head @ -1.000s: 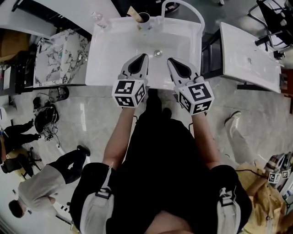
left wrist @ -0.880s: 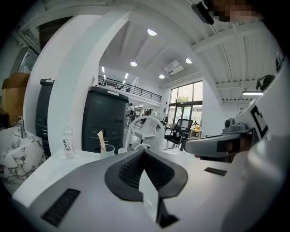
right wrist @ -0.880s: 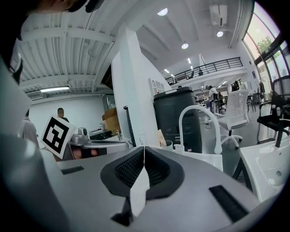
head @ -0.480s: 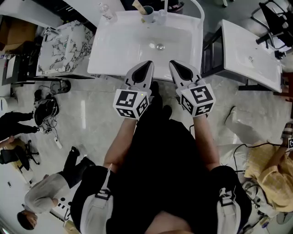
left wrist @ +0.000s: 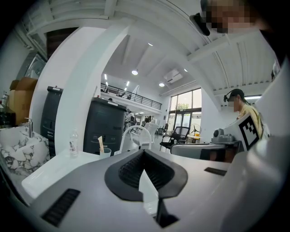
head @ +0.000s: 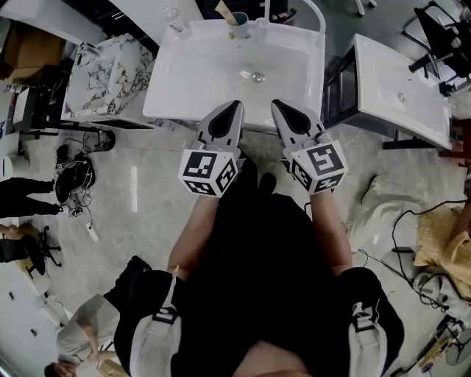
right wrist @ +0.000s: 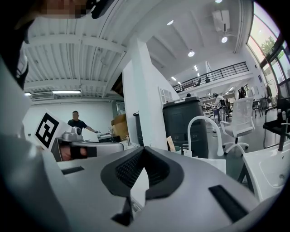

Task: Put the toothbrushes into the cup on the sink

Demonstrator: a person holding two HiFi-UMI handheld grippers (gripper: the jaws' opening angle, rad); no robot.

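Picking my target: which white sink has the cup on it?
The nearest sink, straight ahead: the cup stands on its far rim by the faucet. The right-hand sink shows none.

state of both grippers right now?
Left hand-held gripper: closed, holding nothing.
Right hand-held gripper: closed, holding nothing.
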